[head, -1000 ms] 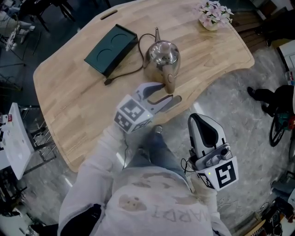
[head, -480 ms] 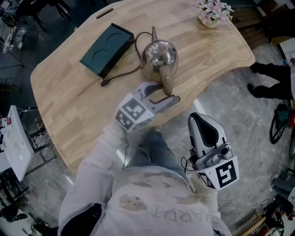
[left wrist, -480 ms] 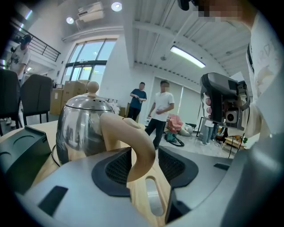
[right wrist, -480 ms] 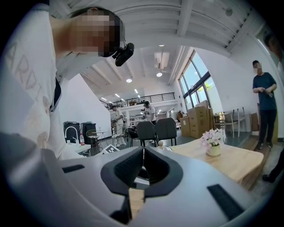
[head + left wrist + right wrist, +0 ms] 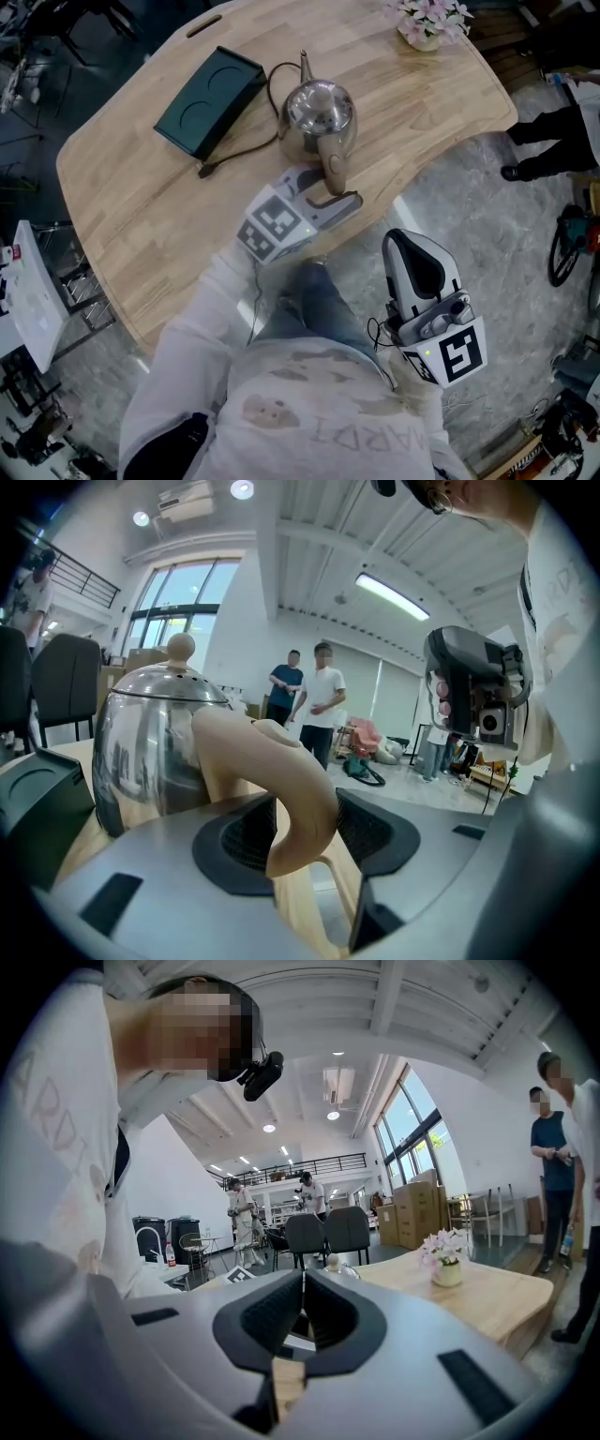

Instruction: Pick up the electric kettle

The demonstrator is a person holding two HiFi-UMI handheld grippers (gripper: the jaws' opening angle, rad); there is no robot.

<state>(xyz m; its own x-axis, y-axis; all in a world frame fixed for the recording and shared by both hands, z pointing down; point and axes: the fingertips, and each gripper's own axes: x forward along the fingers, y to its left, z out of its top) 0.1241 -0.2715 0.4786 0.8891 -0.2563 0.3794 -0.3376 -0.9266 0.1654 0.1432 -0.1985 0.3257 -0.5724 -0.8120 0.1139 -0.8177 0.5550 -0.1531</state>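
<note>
A shiny steel electric kettle (image 5: 319, 111) stands upright on the wooden table (image 5: 141, 206), its pale wooden handle (image 5: 333, 167) pointing toward me. My left gripper (image 5: 330, 187) reaches in from the table's near edge. In the left gripper view the handle (image 5: 291, 799) curves down between the two dark pads (image 5: 234, 841), and the kettle body (image 5: 150, 752) fills the left behind it. The jaws are opening and stand wide around the handle without squeezing it. My right gripper (image 5: 405, 248) hangs off the table over the floor, jaws together, nothing held (image 5: 302, 1312).
A dark green kettle base (image 5: 206, 101) lies left of the kettle, and its black cord (image 5: 246, 148) trails across the wood. A pot of pink flowers (image 5: 424, 21) sits at the far right corner. People stand on the floor at the right (image 5: 553, 131).
My left gripper has edged forward and down, so the kettle's handle sits deeper between its jaws. The right gripper has stayed put.
</note>
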